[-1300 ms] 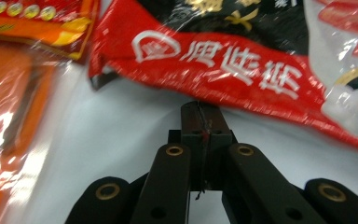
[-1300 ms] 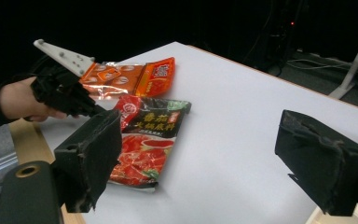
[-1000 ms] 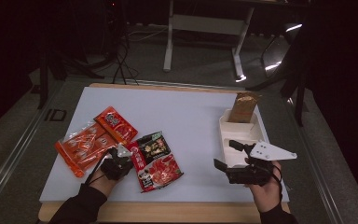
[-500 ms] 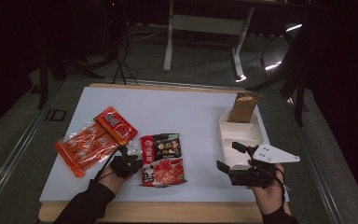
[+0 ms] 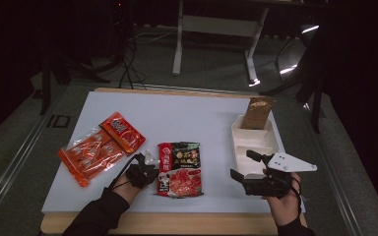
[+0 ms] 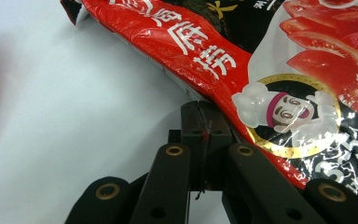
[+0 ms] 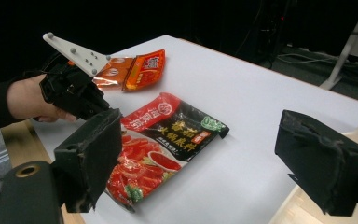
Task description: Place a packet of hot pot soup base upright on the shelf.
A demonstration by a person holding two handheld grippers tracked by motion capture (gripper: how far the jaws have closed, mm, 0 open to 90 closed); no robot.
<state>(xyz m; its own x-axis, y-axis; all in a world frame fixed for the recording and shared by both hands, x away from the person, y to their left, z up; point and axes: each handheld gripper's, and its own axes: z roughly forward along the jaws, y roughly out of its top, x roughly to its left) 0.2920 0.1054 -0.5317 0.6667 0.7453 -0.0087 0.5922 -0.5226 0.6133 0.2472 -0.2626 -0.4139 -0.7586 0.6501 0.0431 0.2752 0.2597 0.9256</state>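
The left gripper (image 6: pixel 200 112) has its two black jaws pressed together, and the left gripper view shows the red edge of the black-and-red sauce packet (image 6: pixel 279 70) pinched at their tips — the packet's glossy face, with a cartoon chef in a gold ring, spreads up and to the right of them. In the high view that same left gripper (image 5: pixel 150 169) sits at the packet's (image 5: pixel 179 169) left edge, near the front of the white table (image 5: pixel 187 113), with the packet lying flat between the two hands.

The right gripper (image 5: pixel 243 167) hangs above the table's front right, beside the white compartment tray (image 5: pixel 256 142). Its jaws stand wide apart with nothing between them; the right gripper view shows the gap plainly, the sauce packet (image 7: pixel 168 140) lying well beyond the pads.

Counted: one black-and-red packet, one tray, one brown pouch (image 5: pixel 257 112) standing in the tray's far compartment, and what looks like two orange-red packets (image 5: pixel 101 147) overlapping at the table's left — the dim light makes the seam between them hard to read.

The left gripper view gives the pinch itself and the packet's printing, which the high view is too far off to resolve. The right gripper view shows the left hand (image 7: pixel 28 100) from the side, gripping its tool beside the packet, with an orange packet (image 7: pixel 130 70) behind it.
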